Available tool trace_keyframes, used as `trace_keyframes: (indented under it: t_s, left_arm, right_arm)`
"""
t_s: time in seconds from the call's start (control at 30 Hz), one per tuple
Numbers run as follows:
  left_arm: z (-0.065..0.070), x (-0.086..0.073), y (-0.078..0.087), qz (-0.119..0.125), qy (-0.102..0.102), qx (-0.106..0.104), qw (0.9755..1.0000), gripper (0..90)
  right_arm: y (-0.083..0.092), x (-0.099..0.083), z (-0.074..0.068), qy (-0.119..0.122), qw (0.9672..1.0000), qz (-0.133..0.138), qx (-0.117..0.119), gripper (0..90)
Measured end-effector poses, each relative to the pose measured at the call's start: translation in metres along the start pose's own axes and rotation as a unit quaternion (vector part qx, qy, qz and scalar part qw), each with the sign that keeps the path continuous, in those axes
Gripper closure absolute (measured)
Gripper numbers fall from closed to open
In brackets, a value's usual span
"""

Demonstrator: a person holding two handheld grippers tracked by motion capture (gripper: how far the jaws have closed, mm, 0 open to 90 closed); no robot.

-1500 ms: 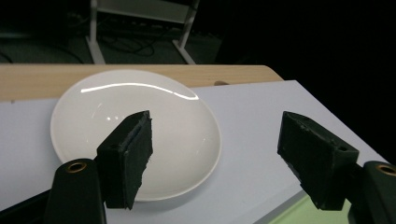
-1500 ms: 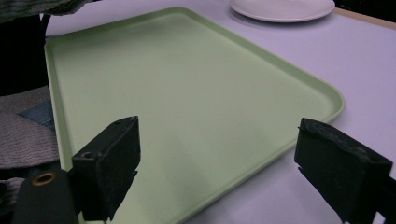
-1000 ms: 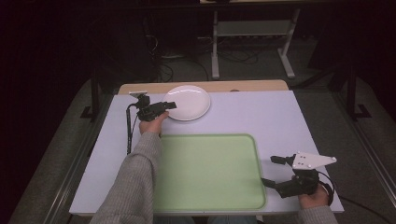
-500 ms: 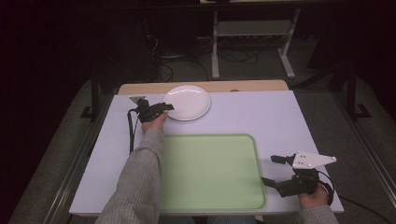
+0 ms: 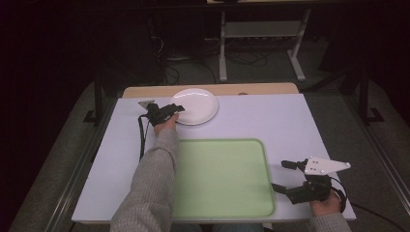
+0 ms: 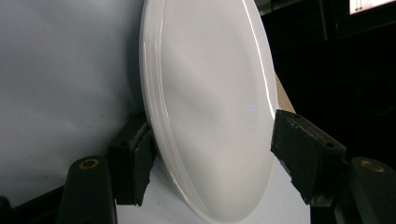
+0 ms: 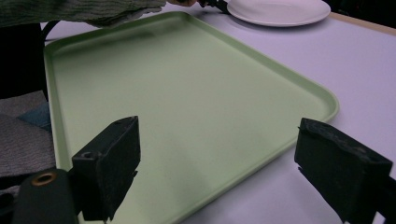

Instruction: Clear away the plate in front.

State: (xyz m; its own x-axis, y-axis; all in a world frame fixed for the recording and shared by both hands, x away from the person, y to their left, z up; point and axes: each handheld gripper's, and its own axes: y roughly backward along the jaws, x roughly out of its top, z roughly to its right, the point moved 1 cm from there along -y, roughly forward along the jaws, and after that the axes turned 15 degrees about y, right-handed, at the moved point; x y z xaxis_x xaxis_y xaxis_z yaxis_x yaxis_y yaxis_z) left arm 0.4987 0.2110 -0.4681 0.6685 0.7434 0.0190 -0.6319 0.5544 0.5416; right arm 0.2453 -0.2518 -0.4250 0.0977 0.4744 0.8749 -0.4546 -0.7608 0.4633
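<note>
Straddling the plate's [image 6: 210,102] near rim, the left gripper [image 5: 167,112] has its 2 jaws wide apart, gripping nothing yet. Plate sits past the tray's [image 5: 222,179] far left corner; right gripper [image 5: 290,179] idles open, farther off.

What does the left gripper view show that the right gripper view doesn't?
The left gripper view shows its fingers straddling the white plate's rim, one under it, one over it, not yet pressing. The right gripper view shows the green tray, bare, with a grey sleeve across its far corner. Both show the plate and the pale tabletop.
</note>
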Motion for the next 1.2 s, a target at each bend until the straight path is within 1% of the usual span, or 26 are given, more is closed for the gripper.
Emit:
trace_keyframes:
  t_s: [0.07,0.2,0.27,0.3,0.33,0.43,0.47,0.5,0.57,0.6,0.67,0.7,0.77,0.87,0.93,1.0,1.07,1.13,1.2]
  left_arm:
    - [0.0,0.0,0.0,0.004,0.007,-0.002,1.0,31.5]
    - [0.0,-0.003,0.0,0.014,-0.005,0.008,0.9999,35.3]
    - [-0.001,-0.005,0.0,0.022,-0.009,0.014,0.9996,39.8]
    - [-0.002,-0.005,0.001,0.025,-0.01,0.014,0.9996,44.4]
    - [-0.003,-0.006,0.001,0.028,-0.011,0.015,0.9995,44.4]
    - [-0.004,-0.006,0.001,0.029,-0.01,0.018,0.9994,48.4]
    - [-0.005,-0.005,0.002,0.029,-0.008,0.02,0.9994,50.2]
    - [-0.006,-0.005,0.002,0.029,-0.003,0.019,0.9994,52.2]
    - [-0.009,-0.005,0.003,0.036,0.018,0.01,0.9991,54.5]
    - [-0.01,-0.006,0.003,0.041,0.025,0.008,0.9988,56.4]
    - [-0.011,-0.007,0.003,0.045,0.022,0.012,0.9987,60.1]
    - [-0.011,-0.007,0.003,0.046,0.019,0.015,0.9987,62.6]
    - [-0.011,-0.006,0.003,0.044,0.018,0.017,0.9987,63.7]
    - [-0.013,-0.005,0.003,0.043,0.018,0.02,0.9987,70.2]
    - [-0.014,-0.005,0.003,0.044,0.013,0.021,0.9987,72.5]
    - [-0.014,-0.004,0.004,0.036,0.006,0.021,0.9991,73.0]
    - [-0.016,-0.001,0.004,0.028,0.008,0.019,0.9994,75.0]
    - [-0.018,0.0,0.004,0.026,0.006,0.018,0.9995,78.0]
    - [-0.019,0.0,0.004,0.026,0.009,0.014,0.9995,80.2]
  right_arm:
    - [0.001,0.0,0.001,0.0,1.0,0.003,-0.002,13.6]
    - [0.001,0.001,0.002,0.002,1.0,0.006,-0.005,13.6]
    - [0.0,0.002,0.002,0.004,1.0,0.006,-0.006,13.6]
    - [0.0,0.002,0.002,0.005,1.0,0.005,-0.006,13.6]
    - [0.0,0.002,0.002,0.005,1.0,0.005,-0.006,13.6]
    - [0.001,0.002,0.001,0.006,1.0,0.005,-0.006,13.6]
    - [0.001,0.002,0.001,0.006,0.9999,0.005,-0.007,13.6]
    - [0.001,0.002,0.001,0.006,0.9999,0.006,-0.008,13.6]
    - [0.002,0.002,0.001,0.004,0.9999,0.006,-0.009,13.6]
    - [0.002,0.002,0.001,0.003,0.9999,0.007,-0.009,13.6]
    - [0.003,0.003,0.001,0.005,0.9999,0.008,-0.01,13.6]
    - [0.003,0.003,0.001,0.006,0.9999,0.01,-0.012,13.6]
    - [0.003,0.003,0.001,0.006,0.9998,0.01,-0.012,13.6]
    - [0.004,0.003,0.001,0.007,0.9998,0.012,-0.012,13.6]
    - [0.004,0.003,0.001,0.006,0.9998,0.013,-0.012,13.6]
    - [0.004,0.003,0.001,0.007,0.9998,0.015,-0.013,13.6]
    - [0.004,0.004,0.001,0.007,0.9998,0.015,-0.013,13.6]
    - [0.004,0.004,0.002,0.007,0.9998,0.015,-0.013,13.6]
    - [0.004,0.004,0.002,0.007,0.9998,0.015,-0.014,13.6]
